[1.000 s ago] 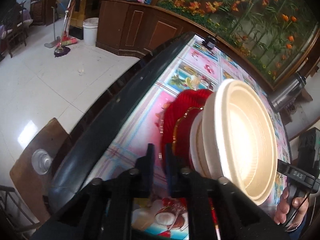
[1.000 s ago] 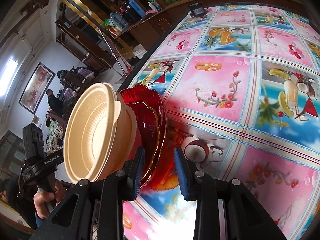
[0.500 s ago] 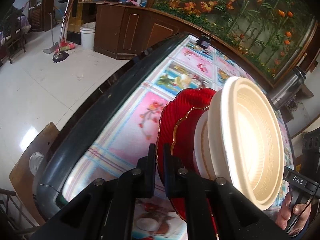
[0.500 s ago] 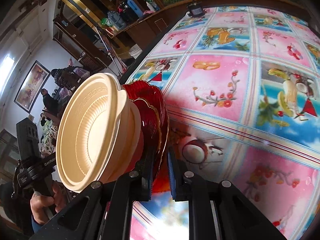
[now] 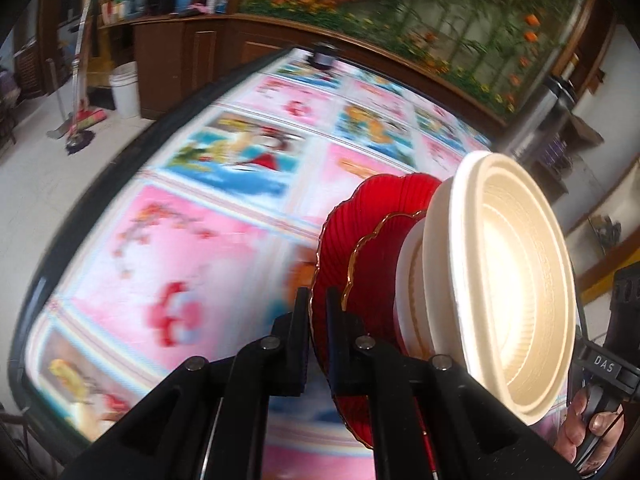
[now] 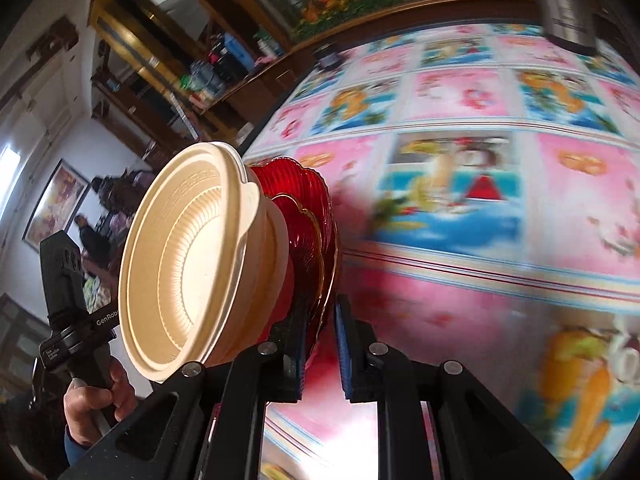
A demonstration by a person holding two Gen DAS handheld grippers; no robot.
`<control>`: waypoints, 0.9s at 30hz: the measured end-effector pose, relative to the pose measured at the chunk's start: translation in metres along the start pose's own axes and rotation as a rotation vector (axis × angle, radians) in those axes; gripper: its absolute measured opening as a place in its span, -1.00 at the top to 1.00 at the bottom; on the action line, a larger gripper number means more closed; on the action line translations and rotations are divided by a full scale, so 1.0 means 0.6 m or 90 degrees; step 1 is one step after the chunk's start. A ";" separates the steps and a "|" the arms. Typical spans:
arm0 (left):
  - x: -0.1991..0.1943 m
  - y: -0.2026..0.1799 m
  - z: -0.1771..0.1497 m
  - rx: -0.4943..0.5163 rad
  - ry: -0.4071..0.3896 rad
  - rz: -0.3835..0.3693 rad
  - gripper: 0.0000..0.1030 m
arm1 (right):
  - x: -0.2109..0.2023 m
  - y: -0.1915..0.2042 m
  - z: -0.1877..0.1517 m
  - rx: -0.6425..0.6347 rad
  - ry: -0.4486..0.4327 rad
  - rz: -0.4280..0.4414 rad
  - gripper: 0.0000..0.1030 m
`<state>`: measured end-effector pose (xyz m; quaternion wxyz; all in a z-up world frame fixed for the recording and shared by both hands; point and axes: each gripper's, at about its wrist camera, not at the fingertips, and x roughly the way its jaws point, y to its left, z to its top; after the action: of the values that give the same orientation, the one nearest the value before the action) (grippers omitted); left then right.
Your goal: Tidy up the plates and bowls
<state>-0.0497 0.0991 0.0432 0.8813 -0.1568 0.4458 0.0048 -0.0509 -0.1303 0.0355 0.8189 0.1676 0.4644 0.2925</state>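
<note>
— Two grippers, one stack. The left gripper (image 5: 318, 312) has its jaws pinched together on the rim of the large red plate (image 5: 340, 248), and the right gripper (image 6: 320, 320) is clamped on the same plate's rim from the opposite side.

— What sits on that plate?

— A smaller red plate (image 5: 376, 264) with a gold scalloped edge lies nested against it, and on that a cream bowl (image 5: 500, 292). A second cream rim (image 5: 406, 280) shows just behind the bowl, so it looks like two bowls nested, though I cannot tell for sure.

— Anything inside the bowl?

— Its ribbed hollow shows only bare cream surface. In each wrist view the stack appears on edge: from the left gripper the bowl's mouth faces right of the fingertips, from the right gripper it faces left.

— Where is it all relative to the table?

— The patterned tablecloth (image 5: 224, 240), pink and blue squares with fruit and flowers, is blurred beyond the fingertips of both grippers. The stack is off the cloth as far as the right wrist view shows, with a reddish cast on the cloth just ahead of the right fingers (image 6: 346, 340).

— And the hands?

— A hand (image 6: 94, 400) grips the left tool's handle, seen left of the bowl from the right wrist. The other hand (image 5: 588, 436) shows at the lower right of the left wrist view. A steel flask (image 6: 566, 4) stands far ahead at the table's back edge.
</note>
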 end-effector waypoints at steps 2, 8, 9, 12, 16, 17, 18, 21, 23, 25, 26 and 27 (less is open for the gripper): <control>0.016 -0.036 0.003 0.017 0.009 -0.008 0.89 | -0.026 -0.026 0.000 0.015 -0.018 -0.011 0.71; 0.060 -0.124 0.016 0.059 0.017 -0.002 0.88 | -0.074 -0.096 0.010 0.059 -0.066 -0.049 0.71; 0.067 -0.133 0.019 0.062 0.018 0.000 0.88 | -0.075 -0.106 0.012 0.066 -0.069 -0.054 0.71; 0.081 -0.149 0.021 0.067 0.022 0.006 0.88 | -0.077 -0.130 0.011 0.083 -0.070 -0.062 0.71; 0.100 -0.161 0.020 0.069 0.024 0.011 0.88 | -0.079 -0.150 0.011 0.092 -0.082 -0.068 0.72; 0.101 -0.165 0.020 0.073 0.019 0.015 0.86 | -0.080 -0.153 0.012 0.094 -0.088 -0.070 0.72; 0.103 -0.170 0.022 0.076 0.017 0.020 0.85 | -0.081 -0.155 0.012 0.094 -0.091 -0.070 0.72; 0.107 -0.180 0.023 0.087 0.011 0.033 0.83 | -0.084 -0.159 0.014 0.088 -0.099 -0.074 0.72; 0.108 -0.185 0.023 0.094 0.003 0.043 0.82 | -0.083 -0.165 0.010 0.089 -0.097 -0.072 0.72; 0.110 -0.185 0.024 0.094 -0.004 0.048 0.82 | -0.082 -0.167 0.009 0.088 -0.102 -0.065 0.70; 0.110 -0.186 0.023 0.095 -0.007 0.050 0.81 | -0.082 -0.167 0.009 0.085 -0.103 -0.065 0.70; 0.110 -0.187 0.023 0.097 -0.010 0.052 0.81 | -0.082 -0.167 0.009 0.082 -0.104 -0.066 0.69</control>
<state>0.0174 -0.0123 0.0291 0.8931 -0.0706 0.4443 0.0081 -0.0335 -0.2389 0.0158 0.8558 0.2189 0.4216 0.2050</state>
